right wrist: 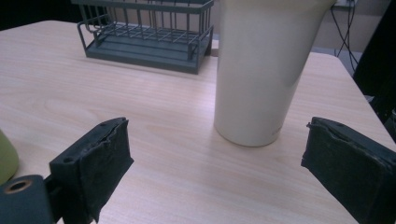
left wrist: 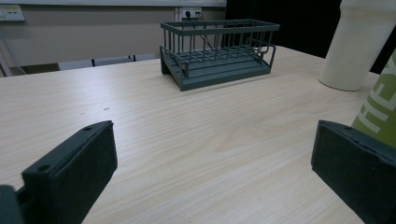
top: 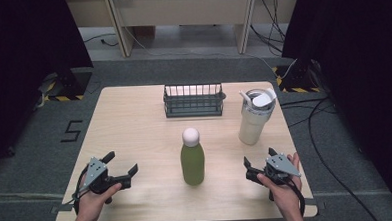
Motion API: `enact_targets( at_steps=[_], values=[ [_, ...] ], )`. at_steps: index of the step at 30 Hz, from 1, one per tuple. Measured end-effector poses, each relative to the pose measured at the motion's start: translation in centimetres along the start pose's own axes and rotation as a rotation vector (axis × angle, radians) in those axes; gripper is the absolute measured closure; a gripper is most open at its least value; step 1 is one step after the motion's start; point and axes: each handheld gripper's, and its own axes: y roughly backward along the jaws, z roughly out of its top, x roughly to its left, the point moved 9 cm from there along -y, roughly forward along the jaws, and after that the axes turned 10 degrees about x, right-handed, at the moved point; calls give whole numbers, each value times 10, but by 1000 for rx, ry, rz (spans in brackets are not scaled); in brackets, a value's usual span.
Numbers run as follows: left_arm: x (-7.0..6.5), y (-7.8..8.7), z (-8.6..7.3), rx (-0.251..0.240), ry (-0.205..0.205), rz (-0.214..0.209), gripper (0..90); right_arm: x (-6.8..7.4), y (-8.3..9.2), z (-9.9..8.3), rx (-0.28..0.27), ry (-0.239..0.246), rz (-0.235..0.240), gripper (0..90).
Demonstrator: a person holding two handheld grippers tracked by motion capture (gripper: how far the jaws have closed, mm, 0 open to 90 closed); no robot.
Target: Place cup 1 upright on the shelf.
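Note:
A green bottle (top: 193,163) with a white cap stands upright at the table's front middle; its side shows at the right edge of the left gripper view (left wrist: 380,109) and at the left edge of the right gripper view (right wrist: 6,158). A cream tumbler (top: 254,117) with a lid and straw stands to its right, large in the right gripper view (right wrist: 261,70). A dark wire rack (top: 193,99) sits at the back middle. My left gripper (top: 120,165) rests open at the front left, nothing between its jaws. My right gripper (top: 258,159) is open at the front right, below the tumbler.
The wooden table (top: 134,128) has bare room on its left half and between the bottle and the rack. Beyond the far edge are grey floor, cables and a desk's legs. Black curtains hang on both sides.

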Motion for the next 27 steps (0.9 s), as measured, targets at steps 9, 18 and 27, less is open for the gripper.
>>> enact_targets(
  at_steps=[9,18,27],
  values=[
    [-2,-3,-1,5,-3,-5,0,-13,-5,18,-30,-36,-13,86],
    [-4,-4,0,6,-9,-13,4,-20,-23,29,-25,-44,-16,93],
    [-8,-6,-1,13,-20,-23,6,-32,-47,44,-28,-59,-37,113]
  ],
)
